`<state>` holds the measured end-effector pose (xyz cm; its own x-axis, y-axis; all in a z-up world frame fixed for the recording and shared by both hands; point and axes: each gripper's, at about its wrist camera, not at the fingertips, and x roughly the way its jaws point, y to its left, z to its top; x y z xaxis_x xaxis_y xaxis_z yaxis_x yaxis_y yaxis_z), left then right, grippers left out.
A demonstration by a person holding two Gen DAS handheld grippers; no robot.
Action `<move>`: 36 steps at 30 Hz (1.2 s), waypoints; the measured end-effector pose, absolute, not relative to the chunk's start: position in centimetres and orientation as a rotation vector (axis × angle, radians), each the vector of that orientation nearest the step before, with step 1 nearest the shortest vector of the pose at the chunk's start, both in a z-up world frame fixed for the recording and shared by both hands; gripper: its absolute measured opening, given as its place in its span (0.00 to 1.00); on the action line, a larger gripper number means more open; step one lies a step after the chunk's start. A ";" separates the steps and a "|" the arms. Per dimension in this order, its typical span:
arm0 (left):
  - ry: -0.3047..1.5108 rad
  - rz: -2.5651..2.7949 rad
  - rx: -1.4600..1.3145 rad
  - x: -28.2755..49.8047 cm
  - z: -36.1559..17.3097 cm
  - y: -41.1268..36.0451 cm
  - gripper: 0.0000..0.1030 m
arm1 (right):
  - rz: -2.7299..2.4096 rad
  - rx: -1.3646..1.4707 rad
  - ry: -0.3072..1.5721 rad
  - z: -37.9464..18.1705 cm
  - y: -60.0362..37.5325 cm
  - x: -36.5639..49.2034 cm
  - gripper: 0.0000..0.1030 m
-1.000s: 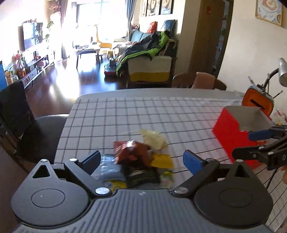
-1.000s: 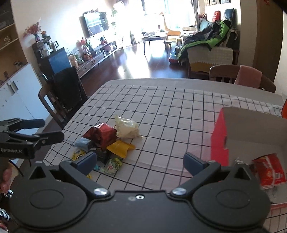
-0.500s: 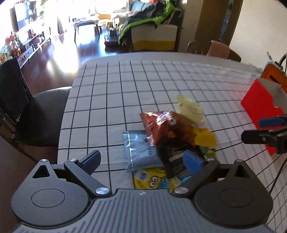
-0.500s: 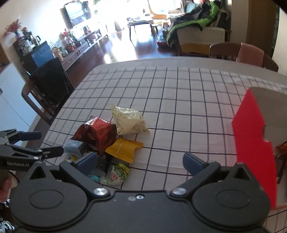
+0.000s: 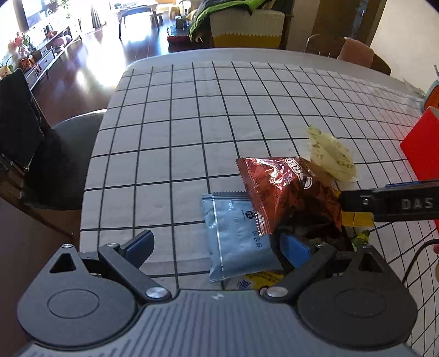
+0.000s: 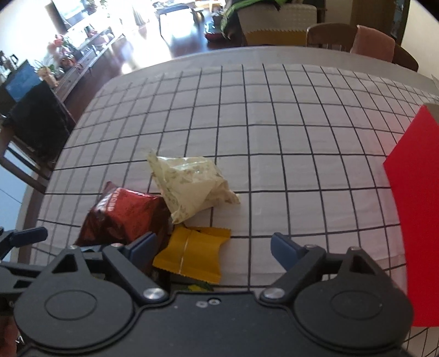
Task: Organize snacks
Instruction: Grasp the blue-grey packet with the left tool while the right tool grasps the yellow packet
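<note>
Snack packets, one heap on the table, five told apart plus dark wrappers beneath that cannot be counted.
- One red foil bag (image 5: 285, 192), printed "OREO", top of the heap; just ahead of the left gripper's right finger, and just ahead of the right gripper's left finger (image 6: 142, 247).
- One pale blue sachet (image 5: 238, 236), flat, its right edge tucked under the red bag; it lies between the left gripper's fingers, nearer the right one. Small print, not readable.
- One cream packet (image 6: 192, 184), crumpled, beyond the red bag and touching it; ahead of the right gripper's gap.
- One yellow-orange packet (image 6: 192, 252), flat, between the right gripper's fingers, close to the left one.
- One bright yellow packet (image 5: 260, 281), mostly hidden under the blue sachet, at the left gripper's body.

Left gripper (image 5: 219, 245): fingers wide apart, holding nothing, low over the near edge of the heap. Right gripper (image 6: 211, 244): fingers wide apart, holding nothing; its arm in the left view reads "DAS".

One red box (image 6: 411, 214), well right of the right gripper's right finger.

Surface: white tablecloth (image 5: 192, 131) with black grid lines. Room: one dark chair (image 5: 57, 153) at the left edge, wooden floor, sofa draped with a green coat (image 5: 233, 11) beyond.
</note>
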<state>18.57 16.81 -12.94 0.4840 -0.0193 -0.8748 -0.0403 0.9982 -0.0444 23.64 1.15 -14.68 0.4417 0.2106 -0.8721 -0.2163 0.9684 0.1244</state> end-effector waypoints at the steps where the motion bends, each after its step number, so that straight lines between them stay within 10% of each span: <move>1: 1.074 0.014 -0.056 18.7 -13.1 16.7 0.96 | 0.251 0.001 1.089 -14.9 1.3 23.8 0.86; 11: 1.102 0.014 -0.052 19.8 -13.9 15.9 0.84 | 0.220 -0.055 1.105 -16.4 2.9 23.6 0.77; 21: 1.108 0.028 -0.014 19.7 -14.1 15.9 0.48 | 0.242 -0.161 1.062 -16.4 4.7 22.7 0.51; 36: 1.069 0.097 -0.166 17.6 -12.7 19.2 0.45 | 0.286 -0.085 1.009 -14.0 -0.3 20.9 0.32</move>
